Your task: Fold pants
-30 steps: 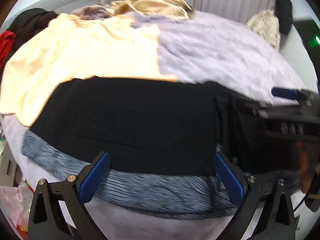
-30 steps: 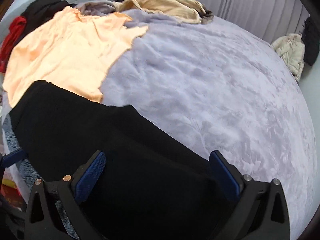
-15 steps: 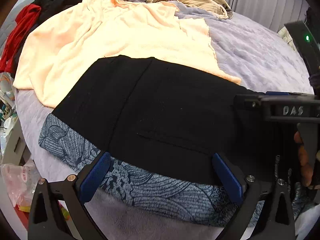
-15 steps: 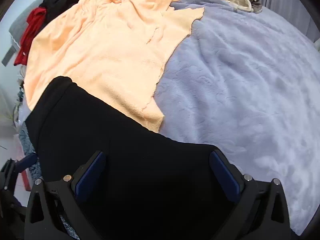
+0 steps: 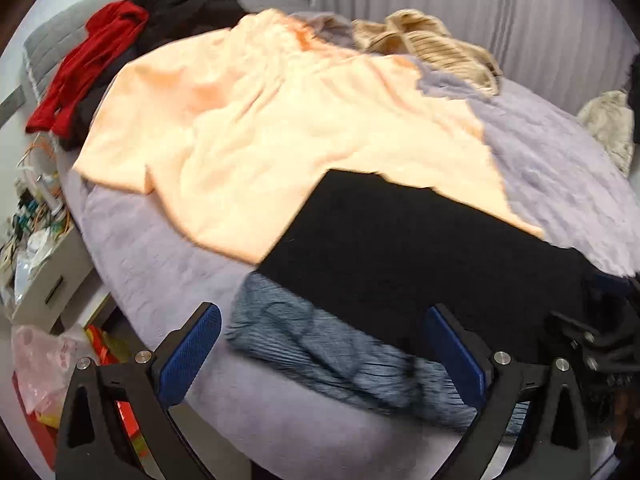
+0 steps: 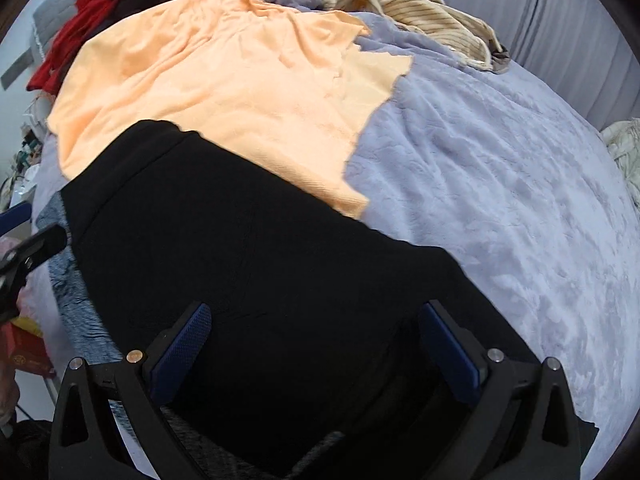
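Both hand-held grippers spread wide apart, holding nothing: left hand-held gripper (image 5: 320, 360), right hand-held gripper (image 6: 316, 350). Black pants (image 6: 248, 264) flat on bed (image 6: 500, 184), over orange shirt (image 6: 224, 80).

Both wrist views low over bed (image 5: 168, 248), facing headboard; share black pants (image 5: 400, 256) (image 6: 248, 264), orange garment (image 5: 280, 128).

Both grippers: black triangular-cutout frames, silver screws, fingers (image 5: 188, 356) with blue textured pads, perhaps rubber.
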A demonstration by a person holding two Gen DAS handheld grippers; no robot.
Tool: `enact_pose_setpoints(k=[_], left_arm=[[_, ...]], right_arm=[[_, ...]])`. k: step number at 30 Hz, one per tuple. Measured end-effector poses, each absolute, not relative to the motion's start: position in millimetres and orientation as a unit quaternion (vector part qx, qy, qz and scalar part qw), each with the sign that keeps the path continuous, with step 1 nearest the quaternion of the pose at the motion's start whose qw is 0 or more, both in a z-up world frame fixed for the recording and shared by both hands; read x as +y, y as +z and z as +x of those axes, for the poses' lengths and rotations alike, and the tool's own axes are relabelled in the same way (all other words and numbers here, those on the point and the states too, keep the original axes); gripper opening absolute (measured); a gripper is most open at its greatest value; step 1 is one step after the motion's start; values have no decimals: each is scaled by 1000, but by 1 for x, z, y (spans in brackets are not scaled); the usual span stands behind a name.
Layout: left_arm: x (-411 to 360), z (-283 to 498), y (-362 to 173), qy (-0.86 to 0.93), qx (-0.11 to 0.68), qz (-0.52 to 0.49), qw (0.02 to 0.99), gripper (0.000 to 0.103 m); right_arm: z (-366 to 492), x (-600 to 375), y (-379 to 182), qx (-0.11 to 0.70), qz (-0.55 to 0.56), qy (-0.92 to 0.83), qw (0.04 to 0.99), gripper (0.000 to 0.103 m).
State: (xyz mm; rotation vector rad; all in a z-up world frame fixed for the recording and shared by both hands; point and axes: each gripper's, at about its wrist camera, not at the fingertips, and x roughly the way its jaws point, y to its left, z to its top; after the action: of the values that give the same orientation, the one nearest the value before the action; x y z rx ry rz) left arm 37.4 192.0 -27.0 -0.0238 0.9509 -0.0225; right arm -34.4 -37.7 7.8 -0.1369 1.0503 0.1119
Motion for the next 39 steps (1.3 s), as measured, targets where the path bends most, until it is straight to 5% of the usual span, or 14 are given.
enact_pose_setpoints(k=[3,10,21,26,31,39], left_arm=[[211,60,-58,-11,523,-30,852,103],[221,61,-35,-3,495,-53,867,103],[224,51,-62,12,507,-60,860,103],[224,51,-63,7,502,-64,862,103],[222,50,-67,9,504,-61,862,103],[241,40,-53,-64,485,-96,867,103]], right_arm=[[-38,0,-11,501,-120,72,854,103],[-36,6,16,468,-116,79,872,103],[94,75,-16,514,-161,88,838,103],[81,102,15,464,-173,127,859,103],[89,144,-32,493,-235,167,821,103],[84,118,-4,516,-214,303,772,103]])
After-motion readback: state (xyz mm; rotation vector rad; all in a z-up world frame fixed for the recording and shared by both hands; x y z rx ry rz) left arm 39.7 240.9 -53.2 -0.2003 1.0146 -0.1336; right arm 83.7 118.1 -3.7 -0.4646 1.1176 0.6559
